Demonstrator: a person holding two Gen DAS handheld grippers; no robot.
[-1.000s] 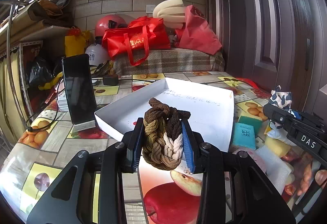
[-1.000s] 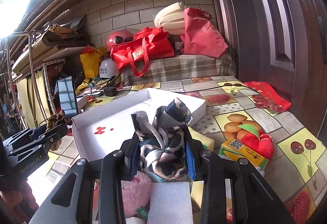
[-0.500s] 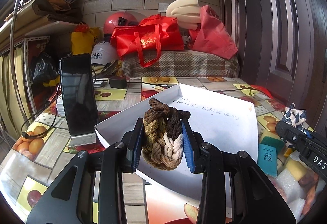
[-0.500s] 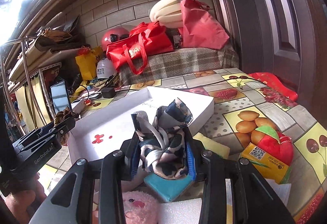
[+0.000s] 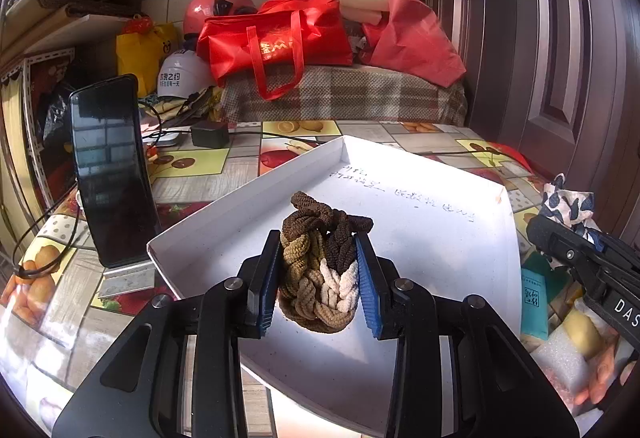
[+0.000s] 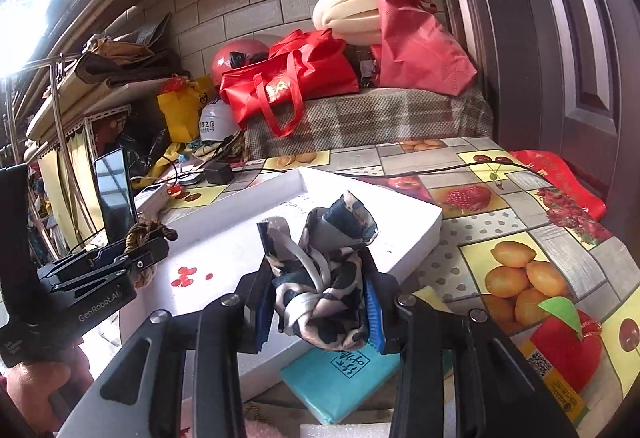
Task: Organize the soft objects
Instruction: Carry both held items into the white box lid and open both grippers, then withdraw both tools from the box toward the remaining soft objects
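Observation:
My left gripper (image 5: 317,280) is shut on a braided rope knot (image 5: 320,258) in brown, olive and cream, held over the near part of a shallow white box (image 5: 420,222). My right gripper (image 6: 318,294) is shut on a bunched patterned scarf (image 6: 320,274) in navy, cream and white, held over the box's near right edge (image 6: 416,242). The left gripper with the knot shows at the left in the right wrist view (image 6: 120,262). The right gripper with the scarf shows at the right in the left wrist view (image 5: 568,222).
A phone (image 5: 110,174) stands upright left of the box. A teal packet (image 6: 340,378), foam pieces (image 5: 560,358) and a red apple-shaped box (image 6: 560,350) lie to the right. Red bags (image 5: 276,38) and helmets sit at the back. A cable (image 6: 460,168) crosses the fruit-print tablecloth.
Both grippers have moved forward toward the white box with their loads. The left now holds the knot over the box; the right has brought the scarf to the box's right edge.

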